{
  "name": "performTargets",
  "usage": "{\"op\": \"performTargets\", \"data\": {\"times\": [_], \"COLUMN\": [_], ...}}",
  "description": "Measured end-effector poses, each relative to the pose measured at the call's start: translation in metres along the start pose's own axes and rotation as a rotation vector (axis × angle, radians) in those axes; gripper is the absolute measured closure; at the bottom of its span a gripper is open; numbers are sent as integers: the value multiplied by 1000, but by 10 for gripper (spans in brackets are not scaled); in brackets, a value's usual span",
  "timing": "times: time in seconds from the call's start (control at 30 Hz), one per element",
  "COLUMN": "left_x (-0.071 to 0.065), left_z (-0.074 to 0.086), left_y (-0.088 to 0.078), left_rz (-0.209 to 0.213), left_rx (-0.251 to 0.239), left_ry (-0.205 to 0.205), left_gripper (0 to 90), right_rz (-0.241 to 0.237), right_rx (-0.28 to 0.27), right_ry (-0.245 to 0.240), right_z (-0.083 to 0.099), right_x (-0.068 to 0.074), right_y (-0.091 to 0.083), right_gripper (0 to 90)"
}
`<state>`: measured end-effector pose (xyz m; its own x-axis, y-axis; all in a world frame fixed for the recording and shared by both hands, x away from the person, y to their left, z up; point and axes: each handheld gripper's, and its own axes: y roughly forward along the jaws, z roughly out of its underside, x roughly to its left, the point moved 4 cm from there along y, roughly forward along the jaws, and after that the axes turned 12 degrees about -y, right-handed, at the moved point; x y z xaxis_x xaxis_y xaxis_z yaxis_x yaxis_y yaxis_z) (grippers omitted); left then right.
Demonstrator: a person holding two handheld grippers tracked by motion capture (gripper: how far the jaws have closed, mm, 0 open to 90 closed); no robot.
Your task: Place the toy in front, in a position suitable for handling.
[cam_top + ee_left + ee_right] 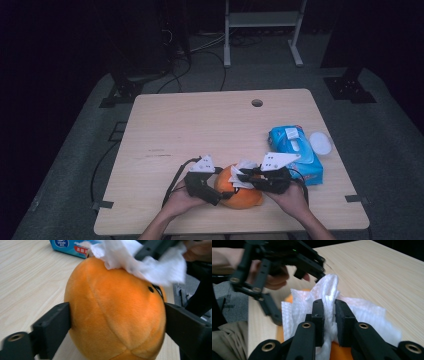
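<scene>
An orange plush toy [239,188] sits near the front edge of the wooden table [200,125], between the person's two hands. A white tissue [329,305] lies draped over its top, crumpled and spread across the plush surface; in the left gripper view the tissue covers the upper part of the toy just above a small black eye mark.

Just beside the toy, toward the right edge of the table, lies a blue tissue pack [295,150] with a white flap on its top; what remains inside cannot be told. A white round lid [320,142] rests next to the pack.

The right gripper [329,312] has its jaws drawn nearly together, pinching a fold of the tissue on top of the toy. The left gripper [117,322] stands spread wide around the toy's body, one jaw at each flank, touching or very close to the plush.
</scene>
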<state>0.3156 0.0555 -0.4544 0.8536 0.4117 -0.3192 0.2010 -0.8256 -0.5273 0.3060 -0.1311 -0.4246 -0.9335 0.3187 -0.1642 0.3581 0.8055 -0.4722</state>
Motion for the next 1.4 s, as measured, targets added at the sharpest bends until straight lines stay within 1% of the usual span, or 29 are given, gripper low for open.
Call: {"op": "performTargets", "data": {"times": [0.07, 0.13, 0.17, 0.2, 0.23, 0.27, 0.37, 0.4, 0.43, 0.47, 0.5, 0.53, 0.57, 0.6, 0.63, 0.7, 0.8, 0.83, 0.9, 0.93, 0.97, 1.0, 1.03, 1.07, 1.2, 1.23, 1.27, 1.3, 1.4], "left_x": [-2, -8, -8, -14, -14, -16, -15, -14, -14, -11, -10, -9, -8, -8, -8, -8, -6, -3, -2, 1, 5, 7, 7, 8, 5, 3, 1, -2, -8], "left_z": [-1, -1, -1, -1, -1, -1, -1, -1, -1, -1, -2, -3, -5, -6, -6, -6, -5, -5, -5, -5, -7, -8, -8, -8, -5, -4, -4, -5, -5], "left_y": [-2, -2, -2, -2, -2, -2, -3, -3, -3, -3, -2, -3, -2, -2, -2, 1, 1, -1, -2, -6, -10, -12, -12, -13, -9, -9, -9, -9, -7], "left_rz": [-16, -30, -30, -41, -41, -44, -35, -33, -33, -30, -25, -18, 4, 20, 21, 0, -15, -22, -28, -43, -54, -47, -47, -25, 4, 20, 13, 5, -2], "left_rx": [-1, -1, -1, 4, 4, 3, 2, 3, 3, 7, 1, -3, -9, -7, -7, -5, -1, -1, -1, -11, -30, -44, -44, -46, -29, -36, -33, -31, -23], "left_ry": [45, 122, 122, 189, 189, 212, 211, 201, 201, 167, 134, 113, 65, 35, 24, 2, 3, -3, -7, -11, -34, -50, -50, -59, -65, -48, -29, -3, 49], "left_gripper": [211, 263, 281, 292, 297, 300, 300, 293, 280, 243, 213, 168, 134, 88, 85, 86, 95, 138, 159, 159, 164, 164, 163, 162, 180, 232, 253, 265, 270], "right_rz": [-11, -30, -30, -47, -47, -41, -20, 1, 1, 22, 23, 26, 31, 37, 35, 32, 26, 21, 19, 15, -1, -5, -10, -17, -32, -31, -25, -26, -32], "right_rx": [-10, -29, -29, -35, -35, -28, -33, -28, -28, -13, -8, -1, 1, 5, 4, 5, 8, 14, 18, 19, 24, 24, 23, 22, 27, 26, 26, 23, 2], "right_ry": [-10, -17, -17, -36, -36, -58, -37, -22, -22, 23, 36, 53, 58, 60, 66, 62, 49, 37, 34, 31, 20, 15, 11, 11, 0, 1, -1, 3, -1], "right_z": [-5, -11, -11, -17, -17, -20, -17, -12, -12, -2, 2, 6, 8, 11, 11, 10, 8, 6, 6, 5, 3, 3, 2, 1, -1, -1, -2, -3, -10], "right_x": [5, 10, 10, 15, 15, 15, 5, -2, -2, -15, -18, -20, -21, -21, -21, -19, -15, -9, -8, -6, 0, 1, 3, 5, 8, 8, 7, 7, 9], "right_y": [2, 5, 5, 9, 9, 10, 6, 3, 3, -2, -4, -5, -6, -7, -8, -8, -6, -4, -4, -4, -3, -2, -1, 0, 3, 3, 2, 2, 5], "right_gripper": [779, 779, 779, 779, 779, 779, 779, 779, 779, 779, 779, 779, 779, 779, 779, 779, 779, 780, 781, 781, 781, 781, 781, 781, 782, 781, 781, 781, 782]}}
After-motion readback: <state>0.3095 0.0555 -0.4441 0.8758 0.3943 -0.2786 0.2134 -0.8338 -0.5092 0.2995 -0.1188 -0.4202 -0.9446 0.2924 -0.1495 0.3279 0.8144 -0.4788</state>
